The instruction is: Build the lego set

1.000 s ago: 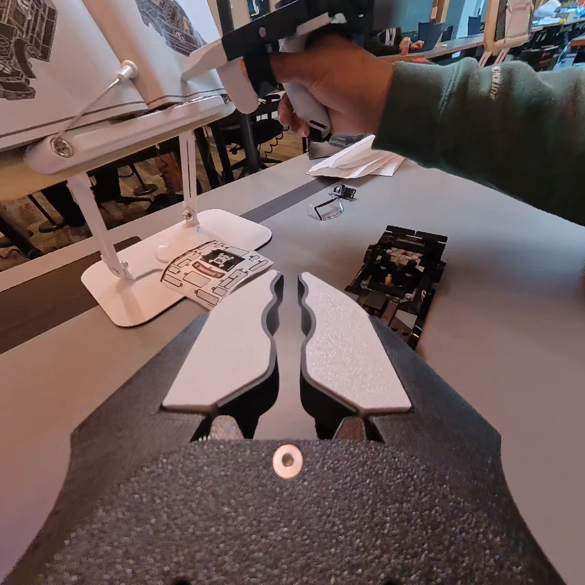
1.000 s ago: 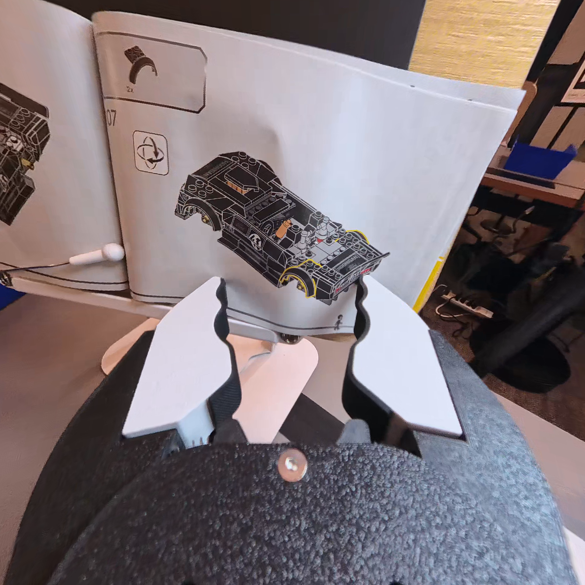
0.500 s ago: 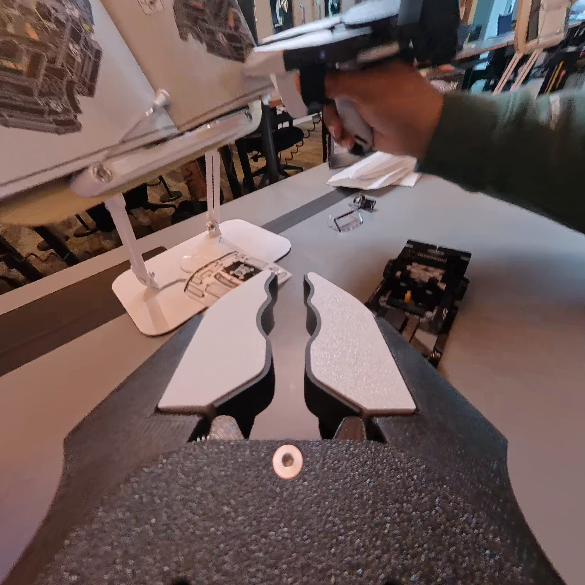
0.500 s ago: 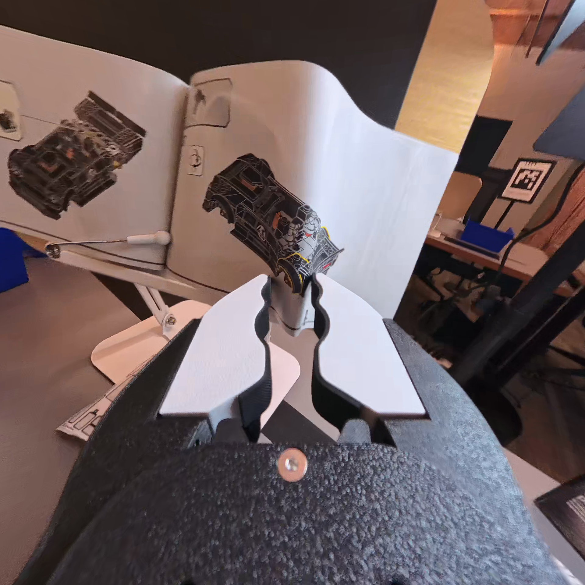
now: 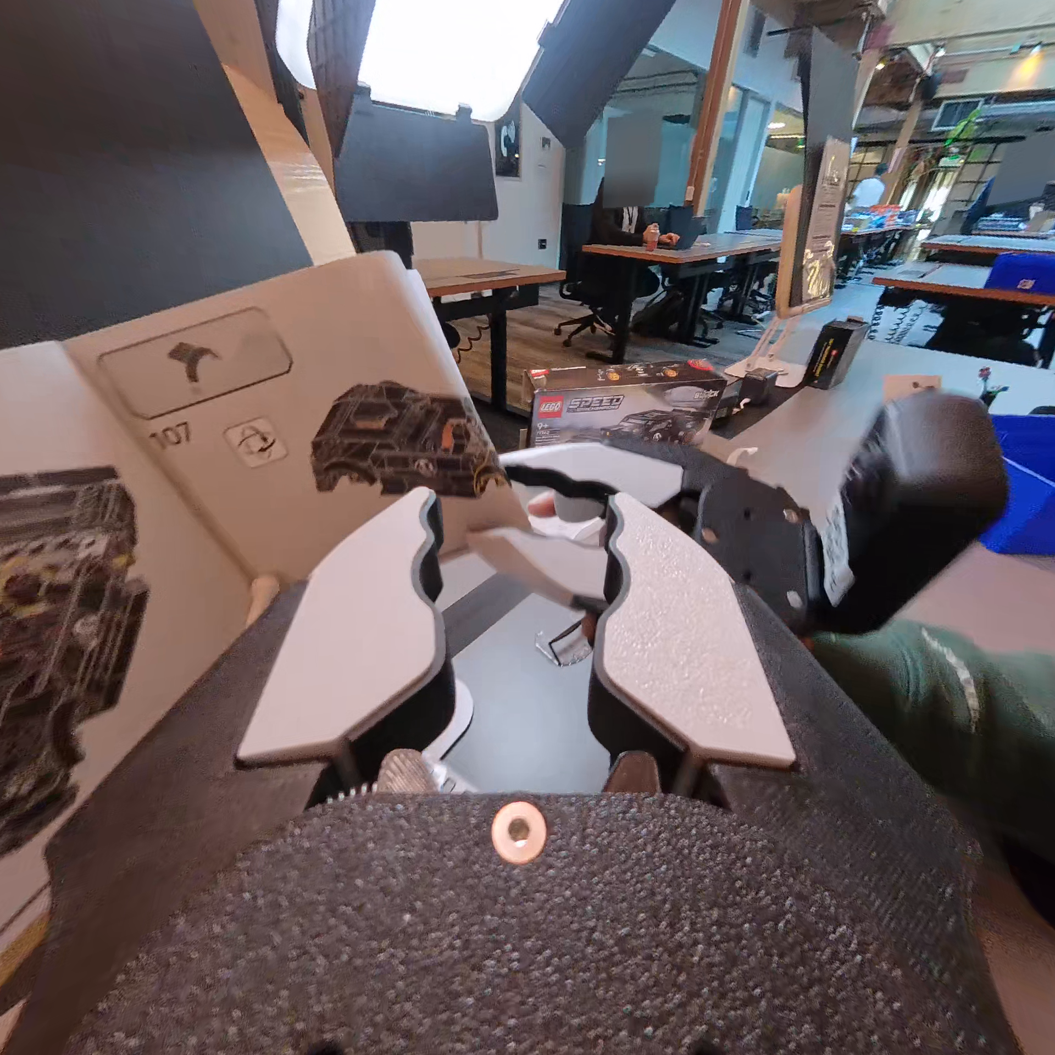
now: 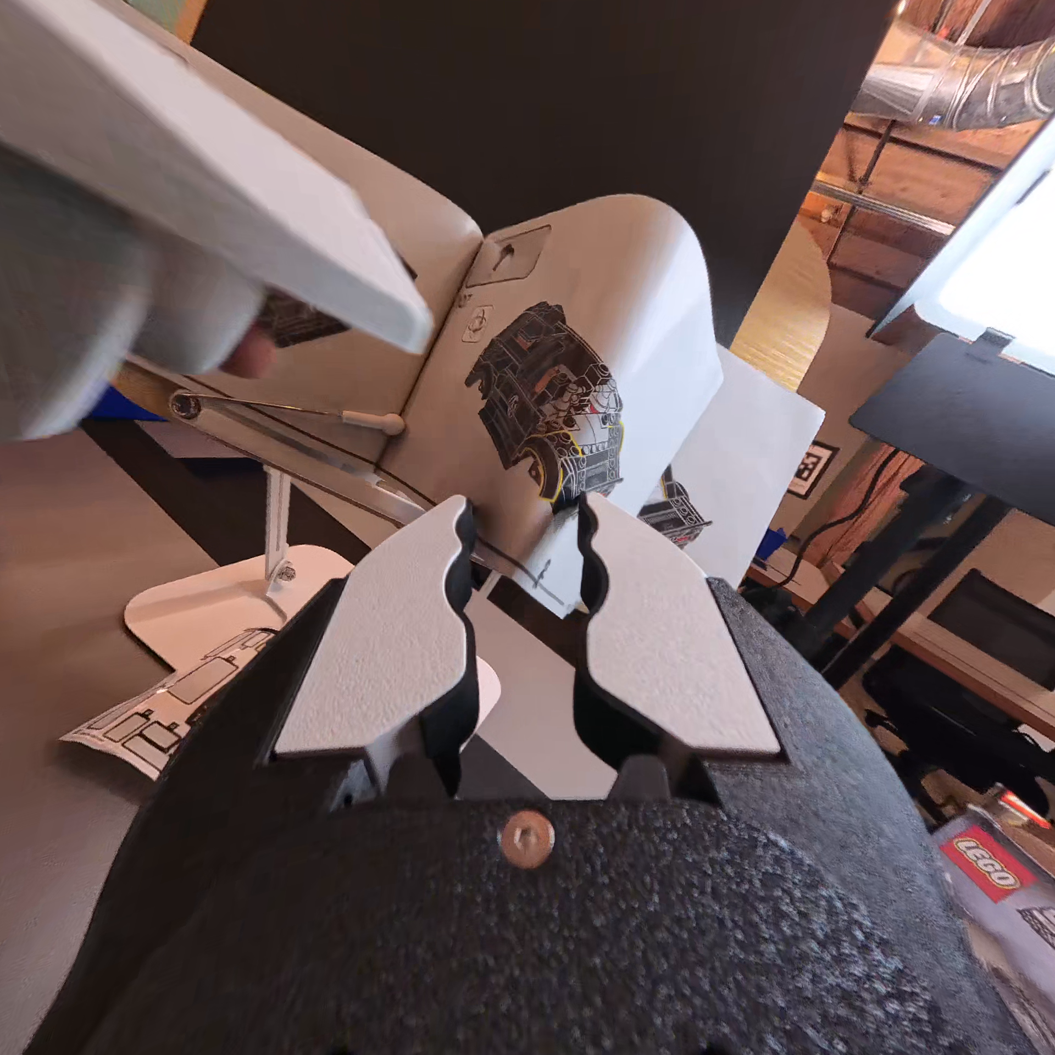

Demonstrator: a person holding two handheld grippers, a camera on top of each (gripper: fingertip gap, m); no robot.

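The instruction booklet (image 5: 342, 342) stands open on a white stand. Its right-hand page (image 6: 605, 297) is curled up and over, and the page behind it (image 6: 753, 451) shows. My right gripper (image 6: 525, 514) is open, with that page's lower corner between its fingers; it also shows in the left wrist view (image 5: 548, 508) at the page's corner. My left gripper (image 5: 519, 502) is open and empty, raised just in front of the page and the right gripper. One of its fingers (image 6: 240, 205) shows blurred in the right wrist view. The black car model is out of view.
The set's box (image 5: 622, 405) stands on the table behind the booklet; it also shows in the right wrist view (image 6: 982, 879). A sticker sheet (image 6: 154, 725) lies by the stand's white base (image 6: 217, 599). A clear windscreen piece (image 5: 562, 645) lies on the grey table. A blue bin (image 5: 1027, 502) is at right. Across from one pair of fingers to the other is roughly 7 cm. My right gripper's tips are some 20 cm from the clear windscreen piece (image 5: 562, 645).
My left gripper rose from the table towards the booklet and opened. My right gripper swung left with the page corner between its fingers, curling the page over, and its fingers spread slightly.
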